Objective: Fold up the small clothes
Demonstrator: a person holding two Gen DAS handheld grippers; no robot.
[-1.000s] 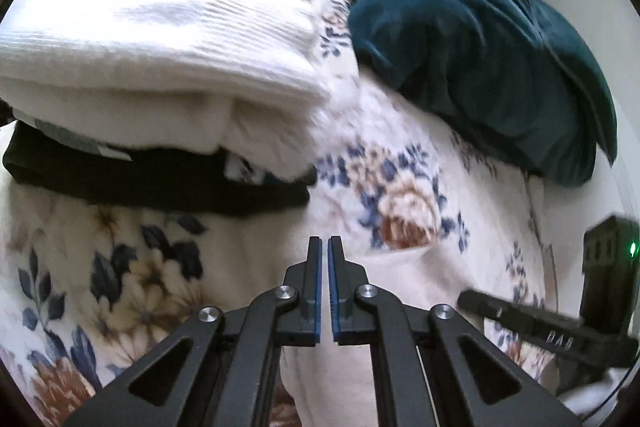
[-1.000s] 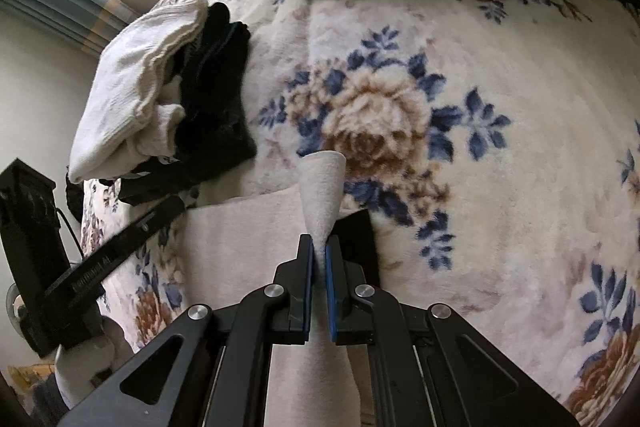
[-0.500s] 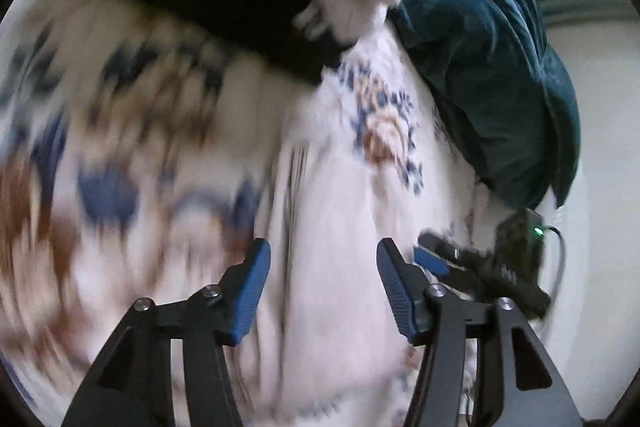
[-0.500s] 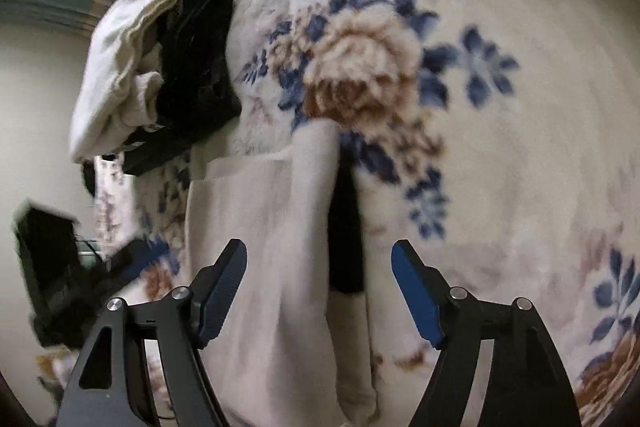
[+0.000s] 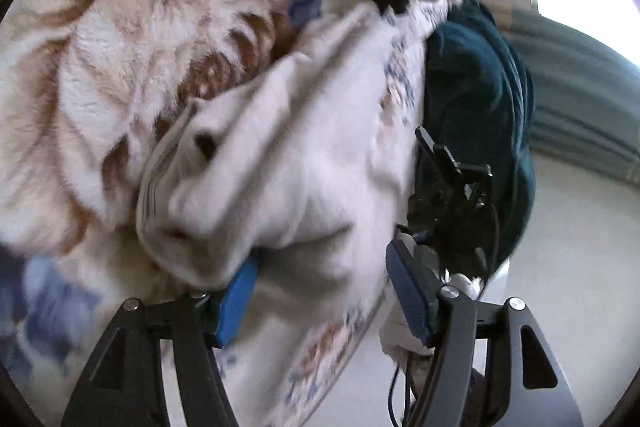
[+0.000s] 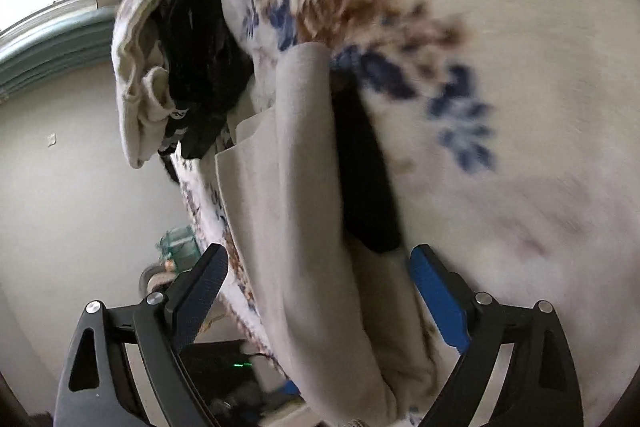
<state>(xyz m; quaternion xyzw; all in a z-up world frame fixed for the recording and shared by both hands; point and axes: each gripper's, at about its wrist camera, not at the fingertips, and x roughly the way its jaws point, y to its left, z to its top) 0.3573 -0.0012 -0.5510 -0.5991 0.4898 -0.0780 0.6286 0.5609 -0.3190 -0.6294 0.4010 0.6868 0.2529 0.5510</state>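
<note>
A: Left wrist view?
B: The left gripper [image 5: 324, 295] is released, its jaws having just been opening, with the beige garment [image 5: 280, 163] bunched between them and reaching toward 11 o'clock. The floral blanket [image 5: 100, 59] fills the 9 o'clock side; its edge drops to bare floor at 5 o'clock. A teal cushion [image 5: 480, 99] sits at 2 o'clock.

A: Right wrist view?
B: The right gripper [image 6: 316, 295] is released too, its jaws just widened; the garment [image 6: 304, 187] lies between them, not pinched. Folded white and black clothes [image 6: 176, 67] are stacked at 10 o'clock by the blanket's edge.
</note>
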